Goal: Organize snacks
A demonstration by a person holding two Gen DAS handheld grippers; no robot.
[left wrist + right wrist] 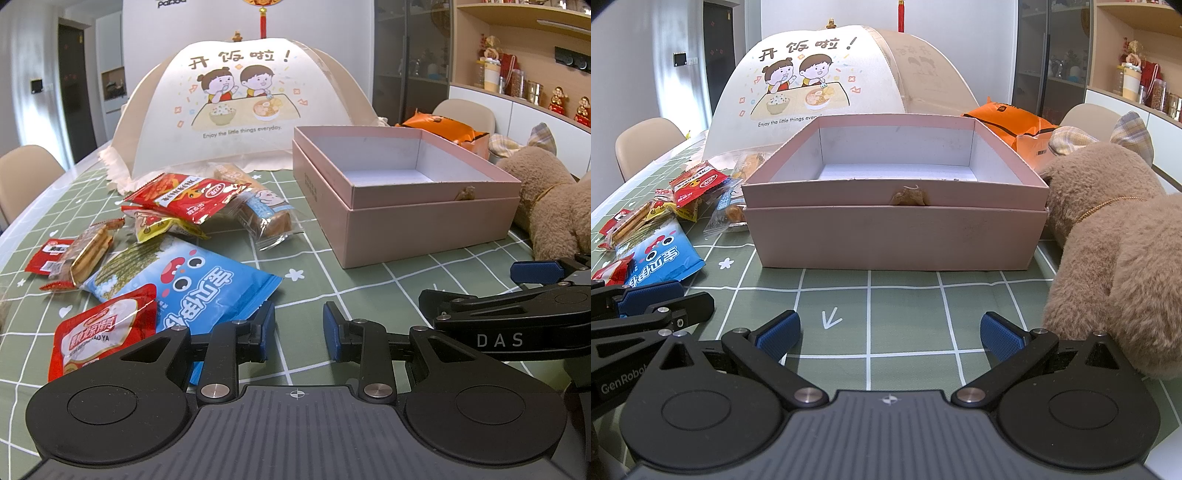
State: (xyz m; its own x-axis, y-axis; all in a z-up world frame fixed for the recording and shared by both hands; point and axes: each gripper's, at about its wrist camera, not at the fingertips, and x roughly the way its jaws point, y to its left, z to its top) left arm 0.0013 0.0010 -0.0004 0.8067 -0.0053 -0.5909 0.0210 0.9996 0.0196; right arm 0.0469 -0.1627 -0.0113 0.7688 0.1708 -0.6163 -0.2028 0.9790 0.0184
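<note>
An open pink box (413, 218) (894, 236) stands on the green checked table, its inside empty. Several snack packets lie to its left: a blue seaweed bag (192, 280) (661, 262), a red packet (99, 332), a red-and-white packet (188, 195) (698, 184), a cracker pack (88, 254) and a wrapped cake (258, 210). My left gripper (299, 332) is open and empty, just right of the blue bag. My right gripper (890, 336) is wide open and empty, in front of the box.
A white mesh food cover (240, 107) (820, 85) stands behind the snacks and box. A brown plush toy (1115, 258) (550, 206) lies right of the box, close to my right finger. An orange bag (1015, 125) sits behind it. Chairs line the table's edges.
</note>
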